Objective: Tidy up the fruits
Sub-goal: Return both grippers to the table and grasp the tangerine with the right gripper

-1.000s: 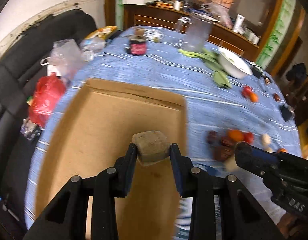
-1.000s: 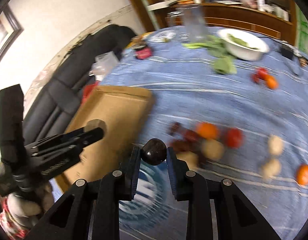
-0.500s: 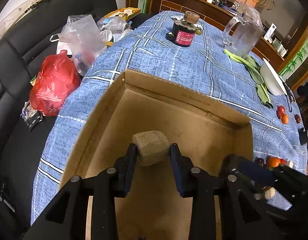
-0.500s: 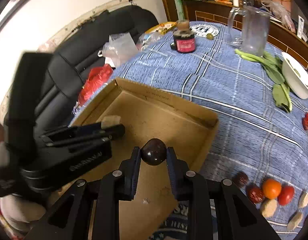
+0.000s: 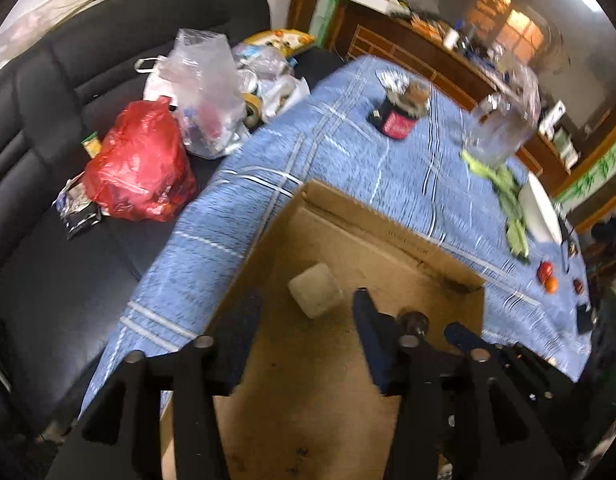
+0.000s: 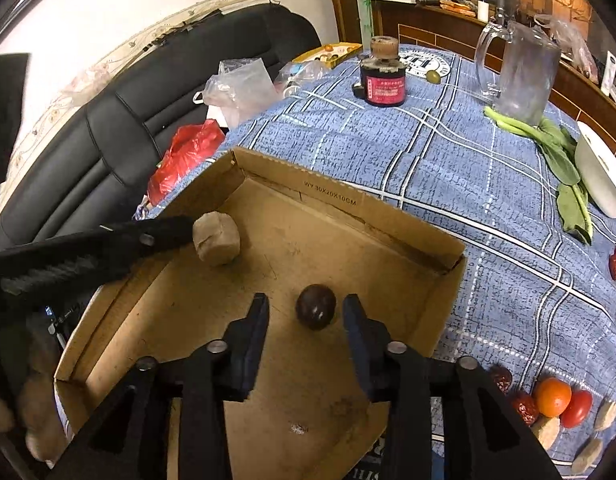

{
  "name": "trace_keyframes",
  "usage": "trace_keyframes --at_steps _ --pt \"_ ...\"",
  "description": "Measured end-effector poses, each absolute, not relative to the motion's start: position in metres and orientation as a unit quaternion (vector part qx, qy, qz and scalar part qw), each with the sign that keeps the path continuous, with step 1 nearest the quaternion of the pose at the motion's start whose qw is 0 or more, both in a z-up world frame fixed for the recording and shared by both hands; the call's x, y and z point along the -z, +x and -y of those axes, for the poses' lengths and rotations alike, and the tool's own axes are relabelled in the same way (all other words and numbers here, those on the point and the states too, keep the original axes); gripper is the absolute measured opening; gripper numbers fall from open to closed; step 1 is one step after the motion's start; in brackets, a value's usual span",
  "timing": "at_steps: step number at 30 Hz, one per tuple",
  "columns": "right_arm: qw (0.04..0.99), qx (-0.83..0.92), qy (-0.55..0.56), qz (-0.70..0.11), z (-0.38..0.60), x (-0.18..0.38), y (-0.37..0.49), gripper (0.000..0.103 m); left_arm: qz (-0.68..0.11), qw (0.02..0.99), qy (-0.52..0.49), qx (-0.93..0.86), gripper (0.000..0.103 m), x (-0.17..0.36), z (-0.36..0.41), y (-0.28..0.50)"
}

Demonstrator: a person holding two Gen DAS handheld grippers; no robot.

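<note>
Deposit step: left tongs (image 5: pixel 303 304) and right tongs (image 6: pixel 303 312) both spread wide, holding nothing, tan block (image 6: pixel 216 238) and dark fruit (image 6: pixel 316 306) lying in cardboard box (image 6: pixel 392 220); next, likely withdraw toward desk fruits (image 6: pixel 552 397).

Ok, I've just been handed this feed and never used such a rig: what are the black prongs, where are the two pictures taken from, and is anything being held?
The prongs are the fingers of two hand-held grippers, one in each of a person's hands; there is no robot arm. Each picture comes from a camera on one gripper, looking forward along its fingers.

The left gripper is open, with a tan block lying between its fingers in the cardboard box. The right gripper is open too, with a dark round fruit on the box floor between its fingers. Nothing is held.

The box sits on a blue checked tablecloth. More small fruits wait beside it.
</note>
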State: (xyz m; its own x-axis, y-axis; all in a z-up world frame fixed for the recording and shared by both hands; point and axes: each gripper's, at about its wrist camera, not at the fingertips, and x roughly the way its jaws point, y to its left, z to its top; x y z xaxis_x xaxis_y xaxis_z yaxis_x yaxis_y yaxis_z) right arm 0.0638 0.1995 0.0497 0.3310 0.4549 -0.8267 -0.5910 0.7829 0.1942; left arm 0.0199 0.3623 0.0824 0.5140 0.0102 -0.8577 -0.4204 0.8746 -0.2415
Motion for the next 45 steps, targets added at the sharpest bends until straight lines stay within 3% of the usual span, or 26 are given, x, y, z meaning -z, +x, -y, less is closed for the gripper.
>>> trace_keyframes --at_steps 5,11,19,31,45 --pt "0.823 -0.318 -0.053 -0.468 -0.183 -0.066 0.058 0.045 -0.469 0.835 -0.242 -0.155 0.063 -0.096 -0.359 -0.003" --pt "0.840 -0.294 -0.014 -0.456 -0.132 -0.083 0.047 0.056 -0.464 0.838 -0.253 -0.138 0.063 -0.105 -0.330 -0.026" --pt "0.861 -0.198 0.049 -0.467 0.001 -0.080 0.026 0.056 -0.471 0.846 -0.224 -0.109 0.063 -0.105 -0.272 -0.036" --pt "0.853 -0.052 0.133 -0.503 0.191 -0.044 -0.019 0.055 -0.535 0.834 -0.130 0.027 0.063 -0.063 -0.116 -0.014" --pt "0.839 -0.126 0.055 -0.527 0.160 -0.022 -0.055 0.055 -0.544 0.834 -0.090 0.010 0.061 -0.030 -0.088 0.014"
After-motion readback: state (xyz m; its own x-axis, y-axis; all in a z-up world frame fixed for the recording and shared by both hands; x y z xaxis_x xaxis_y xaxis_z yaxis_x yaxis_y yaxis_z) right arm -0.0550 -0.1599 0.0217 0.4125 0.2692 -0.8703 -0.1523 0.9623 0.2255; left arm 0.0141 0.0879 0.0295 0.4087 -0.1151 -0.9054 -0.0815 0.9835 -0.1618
